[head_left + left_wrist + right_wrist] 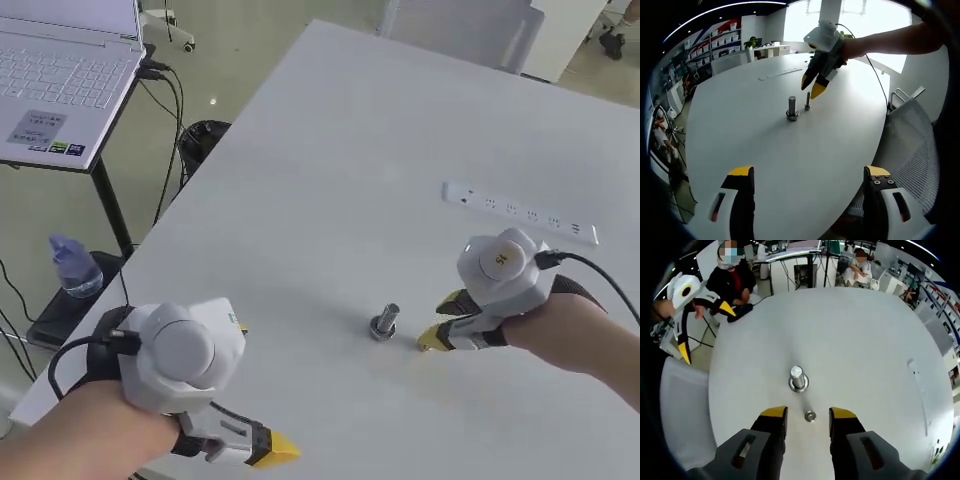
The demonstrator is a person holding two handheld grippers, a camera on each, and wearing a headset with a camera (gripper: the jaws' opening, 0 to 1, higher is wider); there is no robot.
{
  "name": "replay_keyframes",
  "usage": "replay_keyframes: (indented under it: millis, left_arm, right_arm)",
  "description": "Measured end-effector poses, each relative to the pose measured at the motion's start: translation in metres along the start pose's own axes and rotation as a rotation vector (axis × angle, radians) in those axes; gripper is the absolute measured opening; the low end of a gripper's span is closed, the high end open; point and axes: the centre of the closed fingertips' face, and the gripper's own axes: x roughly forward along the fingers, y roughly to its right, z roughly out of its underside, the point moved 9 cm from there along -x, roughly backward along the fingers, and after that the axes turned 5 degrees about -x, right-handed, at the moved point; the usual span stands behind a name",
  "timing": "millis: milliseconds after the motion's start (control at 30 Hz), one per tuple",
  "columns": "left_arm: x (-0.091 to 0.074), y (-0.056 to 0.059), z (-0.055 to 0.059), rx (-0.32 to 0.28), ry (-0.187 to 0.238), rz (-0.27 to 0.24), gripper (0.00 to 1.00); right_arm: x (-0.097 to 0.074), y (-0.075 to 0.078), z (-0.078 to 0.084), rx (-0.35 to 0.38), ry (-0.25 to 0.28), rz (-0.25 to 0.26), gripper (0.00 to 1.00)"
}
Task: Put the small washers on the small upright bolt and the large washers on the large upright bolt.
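Right hand-held gripper [807, 411] above small bolt [810, 416]

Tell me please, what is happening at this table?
A person works at a white table with a gripper in each hand. Two bolts stand upright, close together: the large bolt and the small bolt. The right gripper is open, with its jaws on either side of the small bolt. The left gripper is open too, farther back from the bolts, holding nothing.
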Motion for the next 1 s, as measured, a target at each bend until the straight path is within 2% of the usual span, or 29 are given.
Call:
replay_keyframes:
  millis: [67, 200, 400, 433, 533, 567, 633, 733, 833, 867, 900, 1000]
  left_arm:
    - [-0.001, 0.001, 0.0, -0.013, 0.009, -0.001, 0.9]
    - [-0.003, 0.002, -0.001, -0.021, 0.01, -0.017, 0.9]
    - [-0.006, 0.008, -0.004, -0.015, 0.013, -0.03, 0.91]
    - [-0.008, 0.008, -0.005, -0.021, 0.021, -0.039, 0.92]
    - [-0.014, 0.01, -0.009, -0.067, 0.066, -0.032, 0.92]
    - [-0.016, 0.01, -0.01, -0.072, 0.073, -0.037, 0.92]
    - [-0.017, 0.01, -0.009, -0.07, 0.074, -0.044, 0.92]
    - [-0.019, 0.011, -0.009, -0.085, 0.092, -0.045, 0.92]
    - [-0.023, 0.013, -0.013, -0.095, 0.139, -0.049, 0.9]
    - [-0.026, 0.015, -0.016, -0.113, 0.162, -0.05, 0.9]
    - [-0.027, 0.015, -0.017, -0.107, 0.173, -0.051, 0.91]
    - [-0.027, 0.02, -0.017, -0.095, 0.172, -0.055, 0.92]
  right_arm:
    - [-0.009, 0.002, 0.001, -0.018, 0.036, 0.016, 0.35]
    - [-0.028, 0.002, 0.0, 0.031, 0.158, 0.024, 0.39]
    - [-0.054, -0.001, 0.014, 0.079, 0.241, 0.047, 0.42]
    - [-0.057, -0.002, 0.015, 0.079, 0.246, 0.05, 0.43]
    - [-0.069, -0.009, 0.018, 0.087, 0.31, 0.053, 0.44]
    - [-0.073, -0.012, 0.02, 0.103, 0.339, 0.05, 0.45]
    - [-0.079, -0.016, 0.024, 0.105, 0.366, 0.072, 0.46]
    - [-0.085, -0.021, 0.031, 0.133, 0.4, 0.073, 0.48]
    - [-0.094, -0.029, 0.041, 0.162, 0.434, 0.085, 0.49]
    - [-0.097, -0.025, 0.046, 0.173, 0.439, 0.088, 0.49]
    - [-0.101, -0.027, 0.051, 0.192, 0.45, 0.099, 0.49]
    - [-0.11, -0.039, 0.061, 0.215, 0.488, 0.115, 0.52]
